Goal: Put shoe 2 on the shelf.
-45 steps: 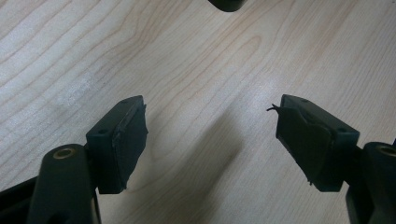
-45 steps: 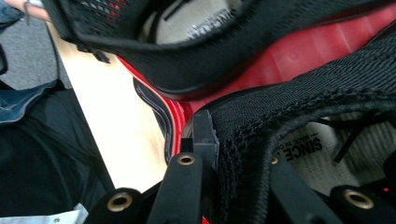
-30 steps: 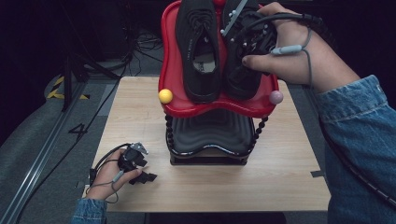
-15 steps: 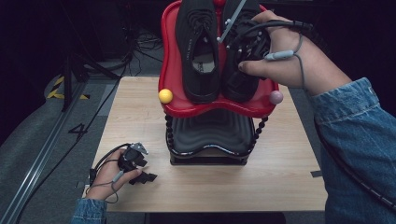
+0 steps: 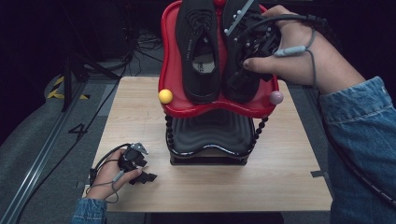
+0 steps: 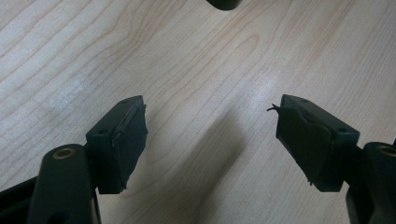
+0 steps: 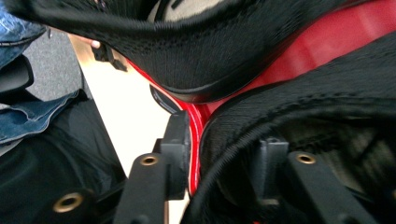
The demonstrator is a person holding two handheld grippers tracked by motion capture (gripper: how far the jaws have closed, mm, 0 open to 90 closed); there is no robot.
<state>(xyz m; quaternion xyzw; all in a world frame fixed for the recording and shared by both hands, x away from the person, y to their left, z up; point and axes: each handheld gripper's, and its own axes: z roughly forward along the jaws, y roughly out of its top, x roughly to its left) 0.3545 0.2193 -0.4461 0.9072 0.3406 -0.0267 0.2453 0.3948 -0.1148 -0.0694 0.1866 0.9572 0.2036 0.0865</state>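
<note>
Two black sneakers lie side by side on the red top tray (image 5: 172, 70) of a rack. My right gripper (image 5: 245, 65) is at the heel of the right sneaker (image 5: 240, 88). Its jaws have just been opening. In the right gripper view the gripper (image 7: 224, 140) straddles the sneaker's collar (image 7: 233, 126), one jaw inside the shoe and one outside by the tray's rim, with slack around the fabric. The left sneaker (image 5: 198, 51) lies untouched. My left gripper (image 5: 142, 175) rests on the table at the front left, open (image 6: 210, 121) over bare wood.
The rack has a black lower tier (image 5: 210, 135) under the red tray, with beaded posts, a yellow ball (image 5: 165, 96) and a pink ball (image 5: 276, 97) at its front corners. It stands mid-table (image 5: 280, 177). A person's denim sleeve (image 5: 359, 135) comes in at the right.
My right hand has shifted slightly at the right sneaker's heel. The left hand and its gripper have stayed where they were.
</note>
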